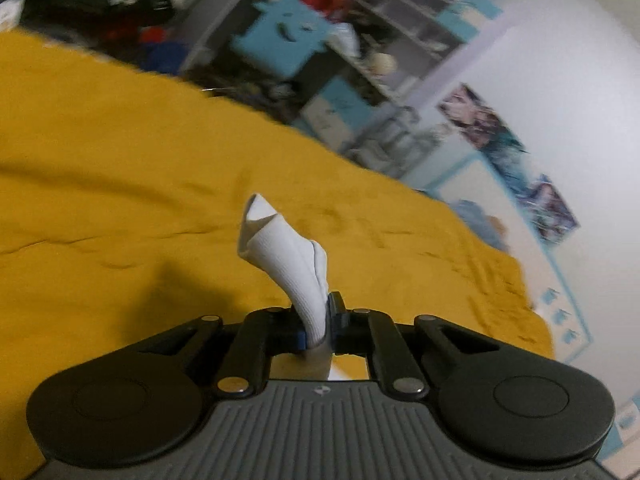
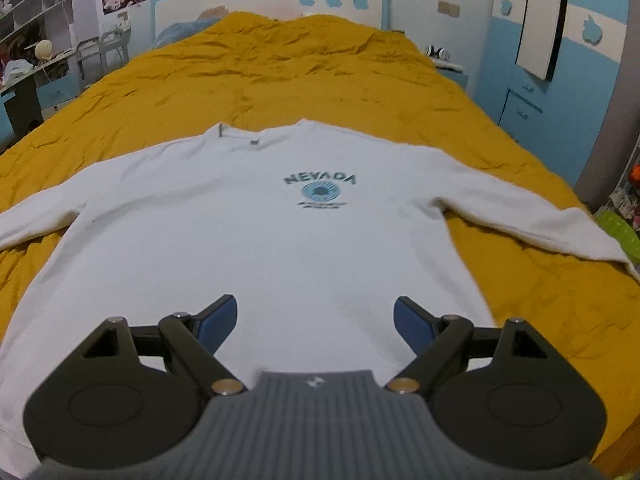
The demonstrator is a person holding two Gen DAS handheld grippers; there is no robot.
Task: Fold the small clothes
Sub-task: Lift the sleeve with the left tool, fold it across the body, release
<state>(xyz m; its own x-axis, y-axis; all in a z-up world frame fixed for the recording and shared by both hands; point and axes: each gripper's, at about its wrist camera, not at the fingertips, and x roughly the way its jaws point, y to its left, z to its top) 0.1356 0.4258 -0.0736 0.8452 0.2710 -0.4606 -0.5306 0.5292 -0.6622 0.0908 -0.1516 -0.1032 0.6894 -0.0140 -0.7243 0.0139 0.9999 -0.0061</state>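
Tongs on the left (image 1: pixel 320 330) are clamped on a white sock (image 1: pixel 288 256) — held off the yellow bed (image 1: pixel 120 160), its length running forward. Right tongs (image 2: pixel 316 318) are spread apart, empty, above the hem of a sweatshirt (image 2: pixel 260 240) laid flat, collar farthest — nearer that hand.

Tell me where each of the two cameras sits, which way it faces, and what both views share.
Left wrist: on the left gripper, looking along its fingers, shut on a white sock, over the yellow bedspread toward shelves.
Right wrist: on the right gripper, fingers open, looking down the bed at a white Nevada sweatshirt and the headboard.
Shared: the bedspread, the shelves and the wall posters.
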